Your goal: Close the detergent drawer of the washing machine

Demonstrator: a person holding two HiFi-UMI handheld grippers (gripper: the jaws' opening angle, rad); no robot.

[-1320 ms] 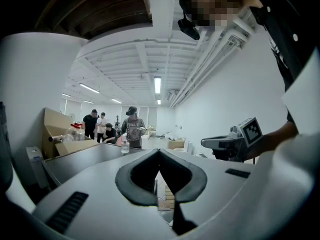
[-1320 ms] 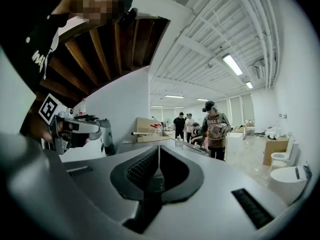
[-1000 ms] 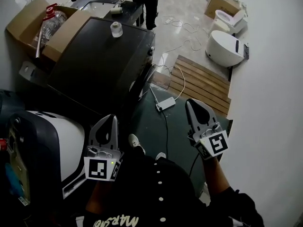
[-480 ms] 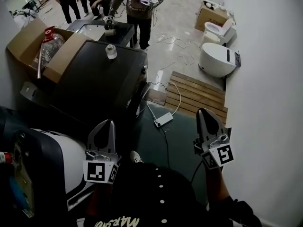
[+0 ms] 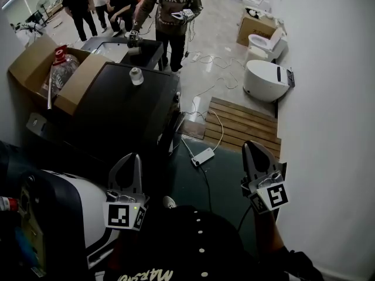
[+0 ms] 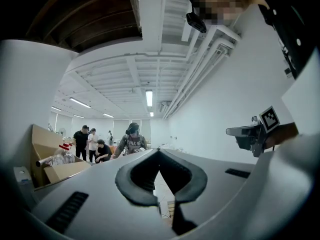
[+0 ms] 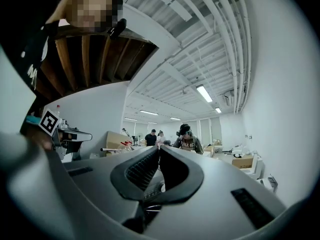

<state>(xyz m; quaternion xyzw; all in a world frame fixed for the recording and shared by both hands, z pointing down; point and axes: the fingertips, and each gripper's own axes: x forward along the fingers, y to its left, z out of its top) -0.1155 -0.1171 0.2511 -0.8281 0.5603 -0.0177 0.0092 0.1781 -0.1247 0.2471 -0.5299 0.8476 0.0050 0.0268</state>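
- One cardboard box (image 5: pixel 36 63) sits far left with one clear bottle (image 5: pixel 58 69) poking out.
- One dark washing machine (image 5: pixel 111 110) is next, with one small white cap-looking thing (image 5: pixel 136 75) on its lid. Its front faces away to the right, so I can't tell if the detergent drawer is in or out.
- The left gripper (image 5: pixel 132 158) is clenched on nothing, held level, well short of the machine.
- At least three people (image 5: pixel 171 10) stand at the back.
- One power strip (image 5: pixel 203 156) is on the floor, and one slatted wooden platform (image 5: pixel 246 127) is just past it.
- The right gripper (image 5: pixel 252 151) is clamped tight too, empty and level, well apart from the machine.
- Two white toilets (image 5: pixel 263 81) are far right.
- Honestly this fits either a drawer waiting for a push or one already home, with both hands hanging back.
- If it does stick out, I'd say a clenched claw makes a decent pusher: meet the drawer front square and go straight in, not at an angle, so it doesn't jam.
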